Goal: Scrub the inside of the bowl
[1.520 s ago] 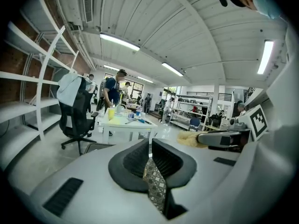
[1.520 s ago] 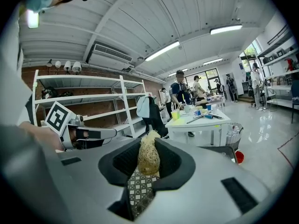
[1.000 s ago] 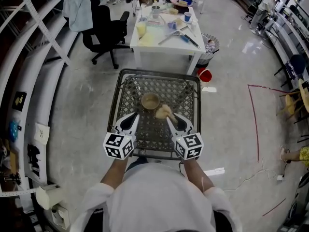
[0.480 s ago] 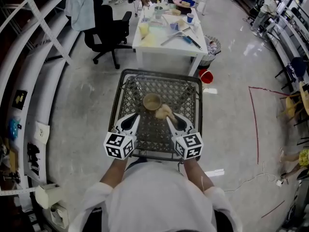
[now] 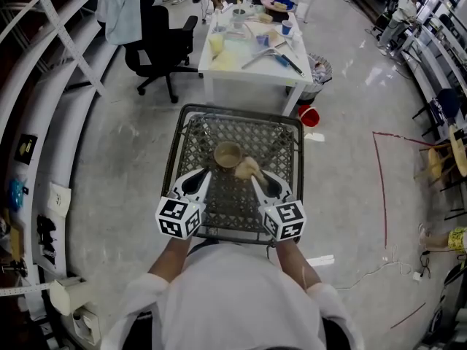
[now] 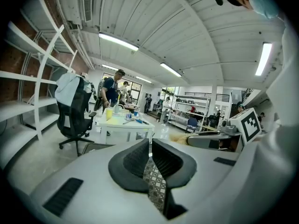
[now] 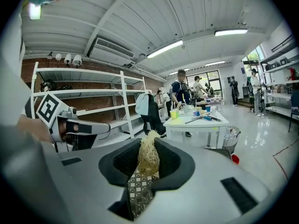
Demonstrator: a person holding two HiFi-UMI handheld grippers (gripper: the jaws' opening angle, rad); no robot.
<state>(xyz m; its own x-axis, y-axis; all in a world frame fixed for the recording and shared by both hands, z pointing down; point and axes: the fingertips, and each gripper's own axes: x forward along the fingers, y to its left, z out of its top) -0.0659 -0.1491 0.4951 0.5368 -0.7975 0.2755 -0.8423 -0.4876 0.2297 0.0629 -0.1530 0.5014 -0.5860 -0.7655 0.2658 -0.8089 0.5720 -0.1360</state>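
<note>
A tan bowl [image 5: 228, 154] stands upright on the dark lattice table [image 5: 193, 146], in its far half. My right gripper [image 5: 253, 178] is shut on a straw-coloured scrubber [image 5: 247, 169], a tuft of pale fibres [image 7: 148, 156] pinched between its black pads; the scrubber hangs just right of the bowl, outside it. My left gripper [image 5: 204, 176] is shut and holds nothing; it hovers on the near left of the bowl, and in the left gripper view its pads [image 6: 140, 158] meet with only the lattice showing below.
A white table [image 5: 248, 49] cluttered with cups and tools stands beyond the lattice table, with people at its far side. A black office chair [image 5: 159, 46] is at its left, a bin [image 5: 317, 69] and a red bucket [image 5: 309, 114] at its right. White shelving [image 5: 44, 86] lines the left wall.
</note>
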